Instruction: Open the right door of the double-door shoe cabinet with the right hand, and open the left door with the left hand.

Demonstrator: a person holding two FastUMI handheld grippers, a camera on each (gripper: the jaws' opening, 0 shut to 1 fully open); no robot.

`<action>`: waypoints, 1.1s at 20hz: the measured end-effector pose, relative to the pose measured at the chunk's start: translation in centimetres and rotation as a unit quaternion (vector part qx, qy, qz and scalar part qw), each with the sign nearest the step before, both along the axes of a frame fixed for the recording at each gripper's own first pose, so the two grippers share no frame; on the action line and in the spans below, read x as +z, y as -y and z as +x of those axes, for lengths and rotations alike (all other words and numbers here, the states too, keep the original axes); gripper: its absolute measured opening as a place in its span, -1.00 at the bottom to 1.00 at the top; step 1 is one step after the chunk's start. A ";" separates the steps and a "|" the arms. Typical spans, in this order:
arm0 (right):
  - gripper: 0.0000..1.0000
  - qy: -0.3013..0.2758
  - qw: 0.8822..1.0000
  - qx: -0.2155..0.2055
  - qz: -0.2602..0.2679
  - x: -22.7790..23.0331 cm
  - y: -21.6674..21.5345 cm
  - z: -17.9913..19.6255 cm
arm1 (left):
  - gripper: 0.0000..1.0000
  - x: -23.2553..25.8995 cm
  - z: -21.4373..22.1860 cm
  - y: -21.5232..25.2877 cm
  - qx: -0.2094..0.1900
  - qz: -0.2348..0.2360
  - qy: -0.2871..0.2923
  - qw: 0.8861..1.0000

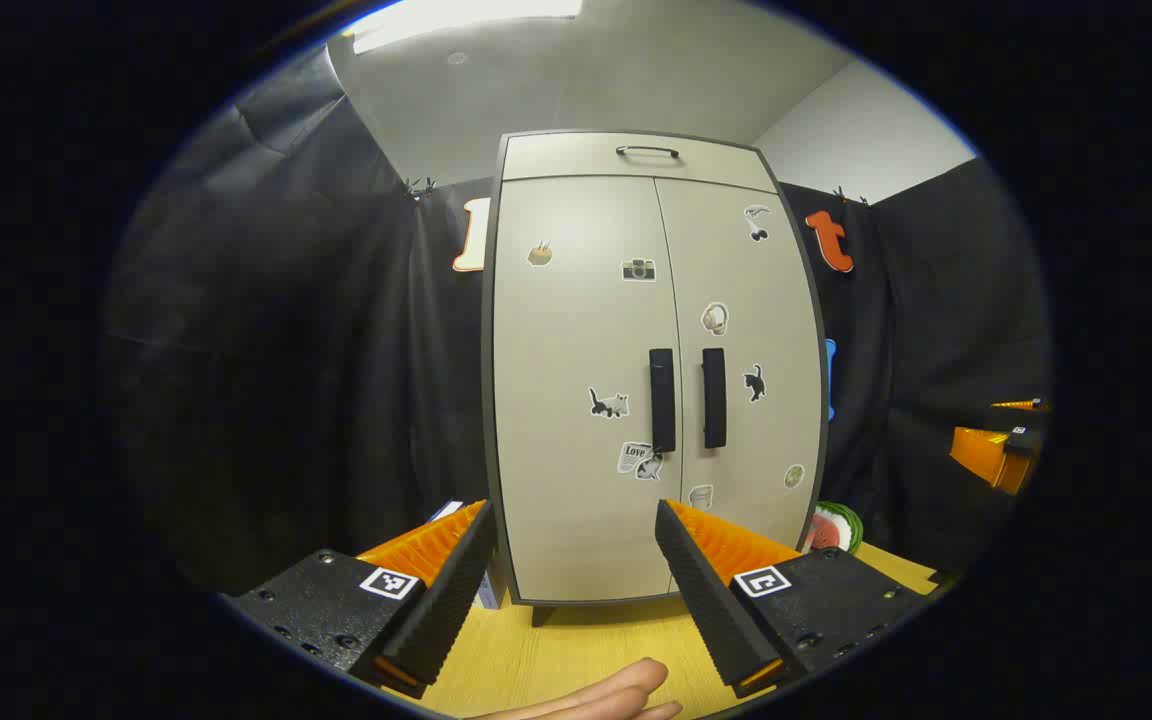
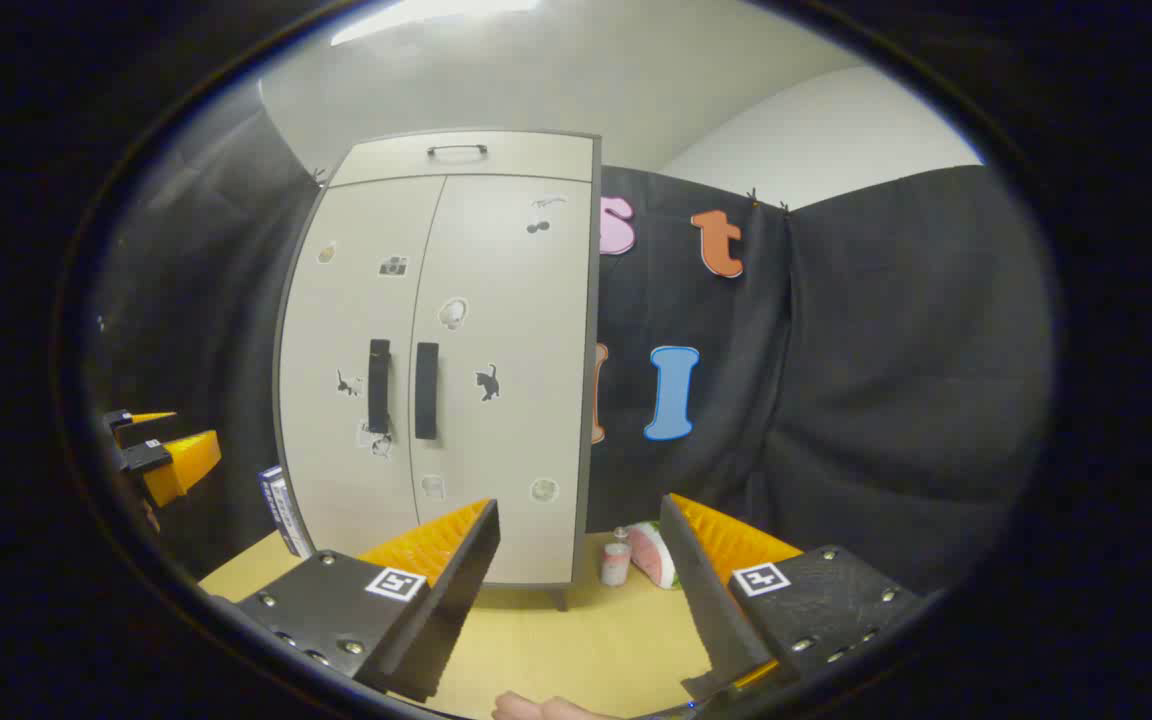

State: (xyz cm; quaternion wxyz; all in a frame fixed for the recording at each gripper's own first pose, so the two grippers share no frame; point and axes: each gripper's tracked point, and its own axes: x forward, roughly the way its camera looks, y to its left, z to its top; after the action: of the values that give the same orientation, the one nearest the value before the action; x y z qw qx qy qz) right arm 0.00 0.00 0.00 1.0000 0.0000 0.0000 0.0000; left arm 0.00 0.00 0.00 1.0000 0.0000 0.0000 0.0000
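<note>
Right gripper (image 2: 576, 590) wide open, empty; vertical black bar handle (image 2: 426, 390) of beige cabinet's right door (image 2: 506, 380) lies ahead-left, well apart

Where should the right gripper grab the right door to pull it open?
Grip the right door's handle, the upright dark bar near the middle seam. Come straight from the front with the right gripper, one finger on each side. The bar looks slim and raised off the flat, closed door.
</note>
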 end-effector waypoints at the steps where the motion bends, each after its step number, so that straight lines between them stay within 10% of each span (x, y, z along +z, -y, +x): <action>1: 0.92 0.001 1.000 -0.004 -0.002 0.0 0.2 0.1 | 0.96 0.1 -0.1 0.1 0.000 0.003 0.003 1.000; 22: 0.89 -0.035 0.999 0.018 -0.004 -1.4 -4.1 9.6 | 0.96 -2.6 3.9 0.2 -0.014 -0.003 -0.028 1.000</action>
State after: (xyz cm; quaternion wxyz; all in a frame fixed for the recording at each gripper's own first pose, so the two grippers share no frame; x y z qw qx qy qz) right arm 9.64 4.10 -1.37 0.9992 -0.0043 0.0353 0.0184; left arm 3.89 -0.23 -2.60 0.9995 -0.0032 0.0277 -0.0137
